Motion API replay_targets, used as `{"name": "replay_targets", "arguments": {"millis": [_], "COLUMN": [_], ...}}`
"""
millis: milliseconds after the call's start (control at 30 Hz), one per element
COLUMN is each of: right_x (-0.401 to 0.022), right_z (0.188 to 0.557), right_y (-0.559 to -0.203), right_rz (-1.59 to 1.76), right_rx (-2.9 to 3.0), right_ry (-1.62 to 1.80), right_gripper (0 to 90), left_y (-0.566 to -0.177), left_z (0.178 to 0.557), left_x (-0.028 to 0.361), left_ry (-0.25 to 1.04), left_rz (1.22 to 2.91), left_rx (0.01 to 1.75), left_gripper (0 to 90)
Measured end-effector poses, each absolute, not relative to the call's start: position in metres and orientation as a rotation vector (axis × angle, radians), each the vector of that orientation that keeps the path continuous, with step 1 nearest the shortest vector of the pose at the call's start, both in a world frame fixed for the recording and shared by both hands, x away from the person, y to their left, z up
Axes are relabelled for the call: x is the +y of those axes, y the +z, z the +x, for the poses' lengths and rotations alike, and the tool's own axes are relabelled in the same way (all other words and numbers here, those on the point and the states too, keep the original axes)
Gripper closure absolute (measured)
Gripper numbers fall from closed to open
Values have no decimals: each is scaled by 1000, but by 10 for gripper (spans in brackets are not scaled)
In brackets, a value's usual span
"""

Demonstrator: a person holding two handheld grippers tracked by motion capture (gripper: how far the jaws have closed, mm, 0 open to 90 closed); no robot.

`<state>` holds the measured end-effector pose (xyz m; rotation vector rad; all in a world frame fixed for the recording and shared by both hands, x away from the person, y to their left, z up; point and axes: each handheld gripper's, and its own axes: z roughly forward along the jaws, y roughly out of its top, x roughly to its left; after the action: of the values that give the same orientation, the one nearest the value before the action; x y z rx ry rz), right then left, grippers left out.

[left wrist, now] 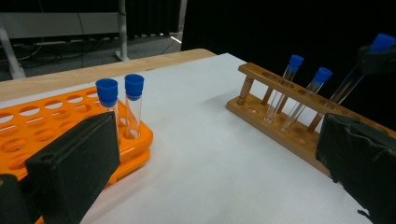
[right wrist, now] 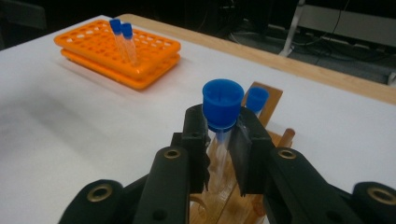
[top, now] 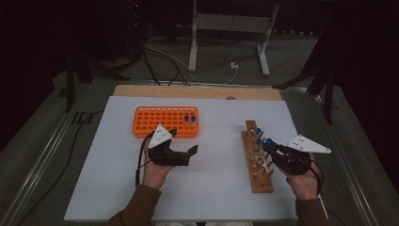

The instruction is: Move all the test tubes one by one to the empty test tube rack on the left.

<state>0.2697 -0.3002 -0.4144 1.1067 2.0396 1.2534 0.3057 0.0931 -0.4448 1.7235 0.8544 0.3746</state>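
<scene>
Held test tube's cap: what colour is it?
Blue cap, clearest in the right gripper view.

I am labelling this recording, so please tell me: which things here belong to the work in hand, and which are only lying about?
Belonging to the work:
- right gripper, shut on a blue-capped test tube
- wooden test tube rack with two more tubes
- orange tube rack holding two tubes
- left gripper, open, holding nothing

Just lying about:
- floor cables
- metal stand

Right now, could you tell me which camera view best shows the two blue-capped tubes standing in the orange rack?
The left gripper view: the two tubes stand close up in the orange rack, caps and clear glass distinct. The right gripper view shows them farther off, small but separable. In the high view they are only tiny blue dots.
</scene>
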Motion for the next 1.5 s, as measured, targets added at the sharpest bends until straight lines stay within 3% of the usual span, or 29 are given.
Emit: {"name": "replay_targets", "arguments": {"millis": [700,1200,1500], "right_x": [-279,-259,-254], "right_z": [262,265,266], "right_y": [-395,-403,-406], "right_rz": [1049,1048,1064], "right_rx": [2063,2132,2152], "right_ry": [1357,1356,1365], "right_gripper": [767,766,766], "left_y": [-434,-443,-446], "left_z": [301,301,296], "left_x": [47,3,-21], "left_ry": [364,322,333], "left_rz": [1788,1847,1880], "left_rx": [746,663,602], "left_gripper": [11,82,172]}}
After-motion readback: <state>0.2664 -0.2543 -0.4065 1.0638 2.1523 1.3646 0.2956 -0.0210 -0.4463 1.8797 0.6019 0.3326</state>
